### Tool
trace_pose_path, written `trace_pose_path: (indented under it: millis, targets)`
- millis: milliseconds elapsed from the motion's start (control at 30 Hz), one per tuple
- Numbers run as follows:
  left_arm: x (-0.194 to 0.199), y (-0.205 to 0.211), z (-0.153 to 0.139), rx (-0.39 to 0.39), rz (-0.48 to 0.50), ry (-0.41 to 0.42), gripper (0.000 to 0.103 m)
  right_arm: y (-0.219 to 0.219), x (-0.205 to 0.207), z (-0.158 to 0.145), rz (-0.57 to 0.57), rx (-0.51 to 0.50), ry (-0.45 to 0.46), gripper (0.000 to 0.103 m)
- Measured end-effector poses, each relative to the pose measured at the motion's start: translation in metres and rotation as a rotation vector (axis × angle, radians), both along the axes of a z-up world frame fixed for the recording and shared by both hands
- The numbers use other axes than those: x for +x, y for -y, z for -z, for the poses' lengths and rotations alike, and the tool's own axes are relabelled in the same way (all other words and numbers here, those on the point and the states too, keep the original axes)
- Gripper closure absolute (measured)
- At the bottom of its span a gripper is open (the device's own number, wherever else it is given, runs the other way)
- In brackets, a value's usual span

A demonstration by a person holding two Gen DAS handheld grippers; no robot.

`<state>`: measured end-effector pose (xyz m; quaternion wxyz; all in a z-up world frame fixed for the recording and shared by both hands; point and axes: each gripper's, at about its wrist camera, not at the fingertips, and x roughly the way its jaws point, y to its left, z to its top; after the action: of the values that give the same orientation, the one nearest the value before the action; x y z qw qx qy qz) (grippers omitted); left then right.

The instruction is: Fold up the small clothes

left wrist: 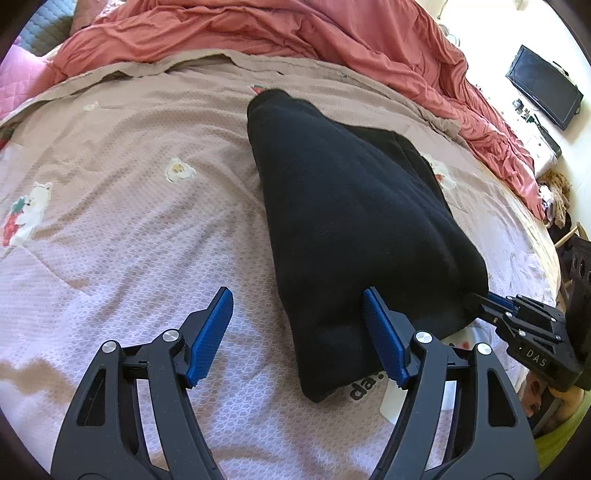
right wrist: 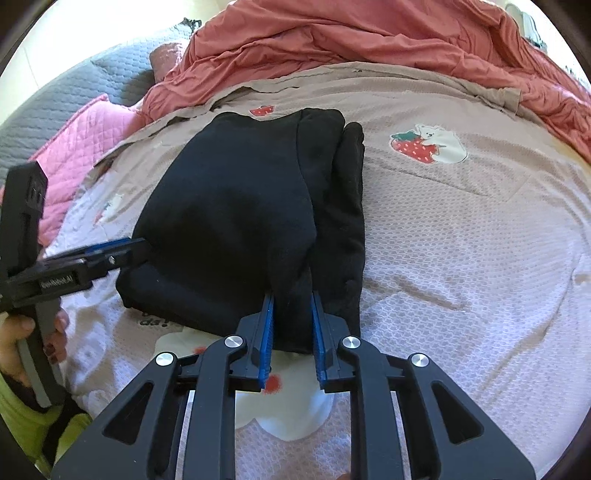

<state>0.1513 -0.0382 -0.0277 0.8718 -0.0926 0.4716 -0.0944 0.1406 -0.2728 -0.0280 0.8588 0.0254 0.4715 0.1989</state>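
I saw the black garment (left wrist: 354, 229) lying folded at mid-frame on the pink bedspread (left wrist: 122, 229). My left gripper (left wrist: 299, 332) stood spread wide at its near edge, clasping nothing. My right gripper (right wrist: 291, 332) pinched the garment's lower hem.

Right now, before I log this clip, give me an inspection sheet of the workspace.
Surface: bedspread, pinkish, bear and strawberry prints.
Job's things: black garment, partly folded, lying on the bedspread.
Clutter: red duvet bunched at the far side; pink quilt.
Grippers: left gripper open, one finger against the garment's near edge; right gripper shut on the garment's near edge.
Cables: nothing seen.
Surroundings: monitor by the wall.
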Motion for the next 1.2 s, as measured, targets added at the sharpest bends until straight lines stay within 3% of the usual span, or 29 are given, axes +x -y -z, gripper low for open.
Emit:
trace_pose_path:
  millis: [233, 333, 500, 633, 767, 900, 1033, 1200]
  targets:
    - [-0.006, -0.004, -0.03, -0.01, -0.006, 0.078, 0.04, 0.007, -0.004, -0.008, 0.032, 0.021, -0.024, 0.086]
    - [-0.005, 0.0, -0.035, -0.016, 0.008, 0.09, 0.042, 0.012, -0.007, -0.018, 0.058, 0.03, -0.006, 0.077]
    - [-0.002, 0.013, -0.024, -0.006, 0.036, 0.064, 0.047, 0.019, -0.006, -0.033, 0.091, 0.044, 0.047, 0.073]
    - [0.005, 0.018, 0.003, 0.025, 0.039, -0.019, 0.048, 0.008, 0.006, -0.046, 0.076, 0.083, 0.103, 0.073]
    - [0.005, 0.01, 0.011, -0.021, 0.024, -0.038, 0.047, -0.015, 0.025, -0.044, 0.034, 0.094, 0.107, 0.073]
    - [0.004, 0.013, 0.007, 0.003, 0.033, -0.029, 0.047, -0.032, 0.048, -0.034, 0.016, 0.062, 0.086, 0.073]
    - [0.003, 0.012, 0.01, -0.013, 0.031, -0.034, 0.047, -0.037, 0.072, -0.004, 0.045, -0.046, -0.003, 0.071]
    - [0.003, 0.012, 0.011, -0.009, 0.028, -0.033, 0.046, -0.036, 0.073, -0.003, 0.05, -0.023, -0.004, 0.068]
